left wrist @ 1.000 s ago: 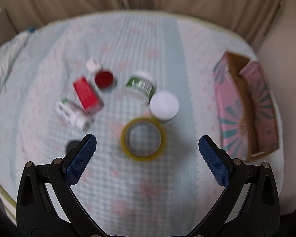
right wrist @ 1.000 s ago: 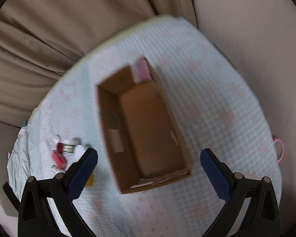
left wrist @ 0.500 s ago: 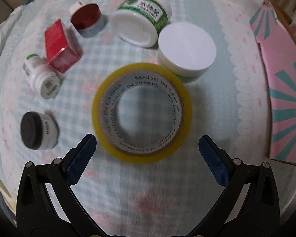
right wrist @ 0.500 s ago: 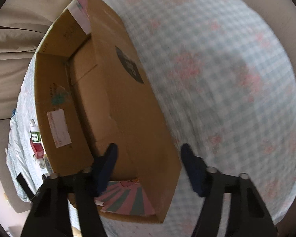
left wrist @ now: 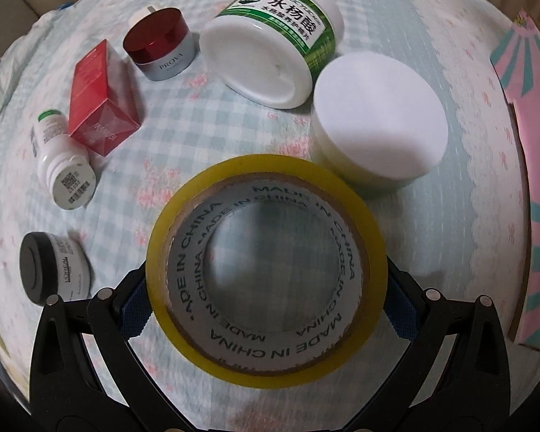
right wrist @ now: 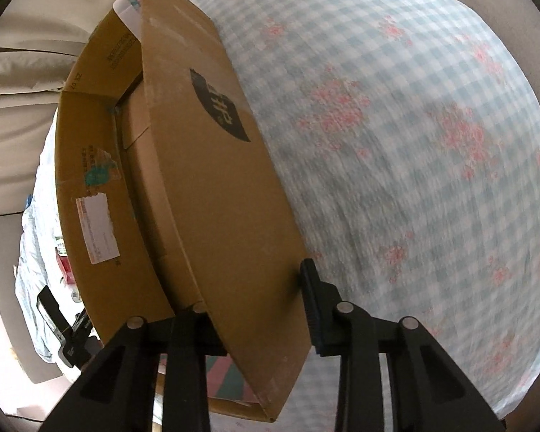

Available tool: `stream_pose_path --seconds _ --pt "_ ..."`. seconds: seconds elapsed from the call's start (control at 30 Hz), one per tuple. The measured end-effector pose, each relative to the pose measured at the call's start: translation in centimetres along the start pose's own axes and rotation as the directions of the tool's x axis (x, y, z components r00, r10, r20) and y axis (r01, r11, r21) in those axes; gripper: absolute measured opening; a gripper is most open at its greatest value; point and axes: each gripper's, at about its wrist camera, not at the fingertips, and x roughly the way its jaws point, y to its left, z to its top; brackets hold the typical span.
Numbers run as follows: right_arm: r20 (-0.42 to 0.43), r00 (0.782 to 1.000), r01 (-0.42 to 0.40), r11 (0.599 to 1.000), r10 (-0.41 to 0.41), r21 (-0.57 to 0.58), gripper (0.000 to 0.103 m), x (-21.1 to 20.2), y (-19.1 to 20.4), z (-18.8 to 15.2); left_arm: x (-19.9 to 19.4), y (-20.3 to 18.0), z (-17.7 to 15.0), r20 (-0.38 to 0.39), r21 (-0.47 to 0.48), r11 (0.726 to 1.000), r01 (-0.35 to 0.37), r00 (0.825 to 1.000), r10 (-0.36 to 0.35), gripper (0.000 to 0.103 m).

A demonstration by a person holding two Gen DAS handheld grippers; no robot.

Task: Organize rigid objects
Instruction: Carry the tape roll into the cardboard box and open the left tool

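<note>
Box [right wrist: 212, 187] empty; nothing sorted. Right gripper [right wrist: 255, 306] clamps its near wall. Left gripper [left wrist: 266, 302], jaws spread, straddles tape roll [left wrist: 266, 266] on bed; whether pads touch, unclear. Jars, bottle await.

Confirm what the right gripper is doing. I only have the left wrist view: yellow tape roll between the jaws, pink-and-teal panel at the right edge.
Observer: The right gripper has its jaws closing on one long wall of the open brown cardboard box. One finger is inside and one outside, with the pads pressed on the card.
Operator: Anything in the box?
Observer: The part of the box floor that shows is bare. The near end is hidden behind the gripper.
Operator: Which wall?
Observer: The one next to the open stretch of blue-checked cloth.
</note>
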Motion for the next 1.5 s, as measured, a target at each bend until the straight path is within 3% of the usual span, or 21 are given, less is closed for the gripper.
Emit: stream_pose_path --seconds 0.6,0.77,1.0,1.27,1.5 --pt "0.019 1.0 0.005 1.0 -0.005 0.009 0.028 -0.3 0.1 0.2 -3.4 1.2 -1.4 0.058 -0.059 0.998 0.017 0.998 -0.014 0.098" --pt "0.029 1.0 0.002 1.0 -0.002 0.014 0.028 -0.4 0.2 -0.1 -6.6 2.2 -0.6 0.09 -0.048 0.999 0.024 0.996 -0.02 0.098" --pt "0.032 0.999 -0.004 1.0 0.004 0.0 0.028 -0.6 0.1 -0.2 -14.9 1.2 3.4 0.168 0.026 0.999 0.046 0.985 -0.05 0.098" --pt "0.038 0.999 -0.016 1.0 0.016 0.012 0.028 -0.9 -0.2 0.1 -22.5 -7.2 11.0 0.271 0.198 0.976 0.092 0.952 -0.144 0.098" --pt "0.042 0.999 -0.024 1.0 0.024 0.016 0.028 -0.9 -0.8 0.3 -22.0 -19.6 13.7 0.21 0.36 0.917 0.173 0.942 -0.26 0.098"
